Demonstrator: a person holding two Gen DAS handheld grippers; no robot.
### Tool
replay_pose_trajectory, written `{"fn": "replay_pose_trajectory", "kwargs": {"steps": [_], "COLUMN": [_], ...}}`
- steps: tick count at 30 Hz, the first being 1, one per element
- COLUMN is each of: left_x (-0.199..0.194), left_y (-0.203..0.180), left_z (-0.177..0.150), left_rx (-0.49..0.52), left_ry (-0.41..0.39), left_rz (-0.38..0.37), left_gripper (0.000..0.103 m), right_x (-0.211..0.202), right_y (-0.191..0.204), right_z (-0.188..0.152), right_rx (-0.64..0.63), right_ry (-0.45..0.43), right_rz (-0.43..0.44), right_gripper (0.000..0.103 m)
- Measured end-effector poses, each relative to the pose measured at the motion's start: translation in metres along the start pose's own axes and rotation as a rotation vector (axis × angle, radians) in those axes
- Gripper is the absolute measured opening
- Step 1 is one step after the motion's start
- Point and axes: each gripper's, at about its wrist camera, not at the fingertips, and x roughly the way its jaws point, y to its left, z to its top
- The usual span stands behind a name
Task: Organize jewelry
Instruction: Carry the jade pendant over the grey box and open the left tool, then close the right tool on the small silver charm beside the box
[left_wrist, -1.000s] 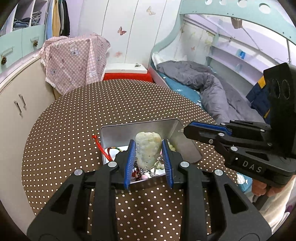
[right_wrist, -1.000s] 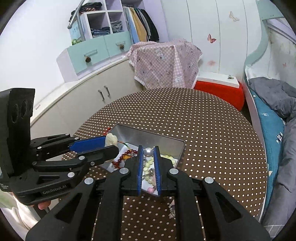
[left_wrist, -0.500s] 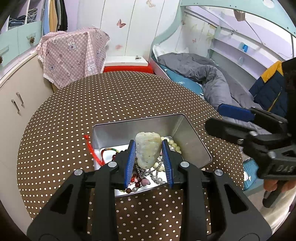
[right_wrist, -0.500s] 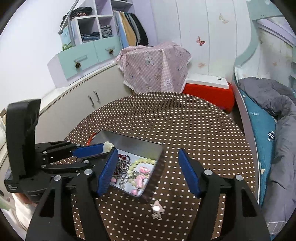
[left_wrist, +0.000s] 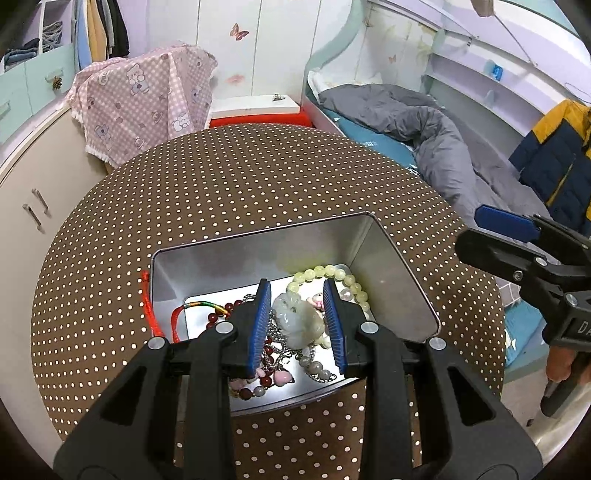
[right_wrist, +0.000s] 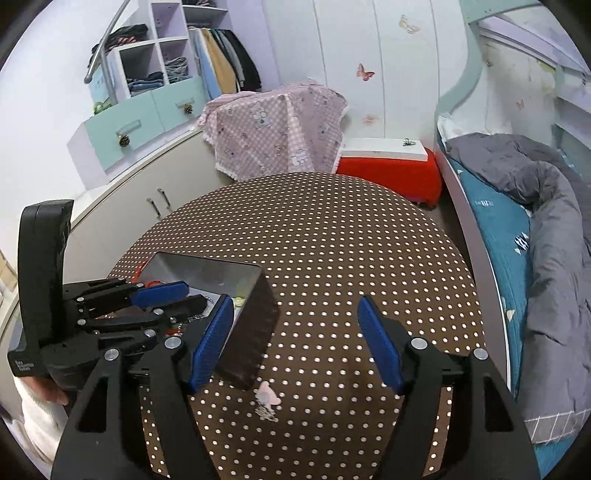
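An open metal tin (left_wrist: 258, 230) holds a heap of jewelry. My left gripper (left_wrist: 297, 323) reaches down into it and its jaws are opening. A pale jade pendant (left_wrist: 295, 321) lies between the blue pads on the heap, and they no longer press it. Around it are a yellow-green bead bracelet (left_wrist: 332, 273), dark red beads (left_wrist: 218, 314) on a red cord and a silver chain (left_wrist: 314, 356). My right gripper (right_wrist: 295, 339) stands wide open and empty over the cloth, just right of the tin (right_wrist: 207, 260). A small pink charm (right_wrist: 267, 400) lies on the table below it.
The tin sits near the front of a round table with a brown polka-dot cloth (left_wrist: 258, 177). A bed with a grey duvet (left_wrist: 424, 125) runs along the right. A cabinet (right_wrist: 155, 192), a pink checked cloth (right_wrist: 280, 125) and a red box (right_wrist: 388, 170) stand behind the table.
My left gripper has sunk into the tin and widened, and the pendant has tipped over onto the jewelry. My right gripper went from shut to wide open and moved right, off the tin.
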Motion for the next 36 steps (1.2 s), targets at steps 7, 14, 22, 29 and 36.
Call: {"fn": "replay_pose_trajectory", "kwargs": {"steps": [7, 14, 22, 29, 36], "left_x": [-0.009, -0.012, -0.025, -0.041, -0.051], "left_y": [0.003, 0.008, 0.007, 0.02, 0.042], "left_z": [-0.001, -0.005, -0.008, -0.011, -0.019], "left_rx": [-0.009, -0.035, -0.042, -0.078, -0.134], "left_ry": [-0.03, -0.025, -0.045, -0.071, -0.065], "left_rz": [0.014, 0.03, 0.032, 0.057, 0.085], "left_gripper": [0.061, 0.063, 0.068, 0.072, 0.074], "right_x": [-0.005, -0.008, -0.013, -0.013, 0.004], "right_y": [-0.018, -0.018, -0.019, -0.012, 0.004], "right_z": [-0.009, -0.013, -0.021, -0.042, -0.062], "right_rx": [0.035, 0.023, 0.019, -0.01, -0.04], "right_ry": [0.005, 0.009, 0.015, 0.048, 0.132], "right_rz": [-0.017, -0.026, -0.041, -0.028, 0.028], "right_gripper": [0.066, 0.068, 0.069, 0.069, 0.055]}}
